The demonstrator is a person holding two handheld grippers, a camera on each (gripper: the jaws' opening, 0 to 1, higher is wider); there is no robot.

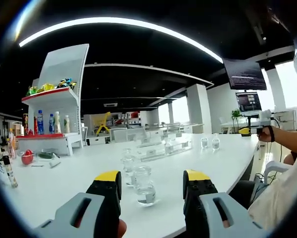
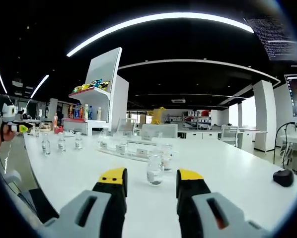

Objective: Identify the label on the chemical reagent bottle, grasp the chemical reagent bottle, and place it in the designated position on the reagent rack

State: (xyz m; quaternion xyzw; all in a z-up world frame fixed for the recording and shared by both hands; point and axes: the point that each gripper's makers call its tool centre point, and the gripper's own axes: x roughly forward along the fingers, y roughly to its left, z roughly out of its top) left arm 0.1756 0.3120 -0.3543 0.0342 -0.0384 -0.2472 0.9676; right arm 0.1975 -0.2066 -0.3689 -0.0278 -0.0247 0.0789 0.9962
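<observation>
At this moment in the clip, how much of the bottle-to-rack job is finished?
Nothing looks placed yet. Both tools are open and empty: the left tool frames a small clear glass reagent bottle standing on the white table, and the right tool faces another small clear glass bottle. The long clear reagent rack lies farther back. Reading a label, grasping and placing all remain.

No legible text. Wall screen [image 1: 244,74]: text lines, too small to read. Reagent bottle [image 2: 155,174] label: white, unreadable. Rack [image 1: 161,148] tags: blurred. Shelf bottles [image 1: 40,122]: labels indistinct.
</observation>
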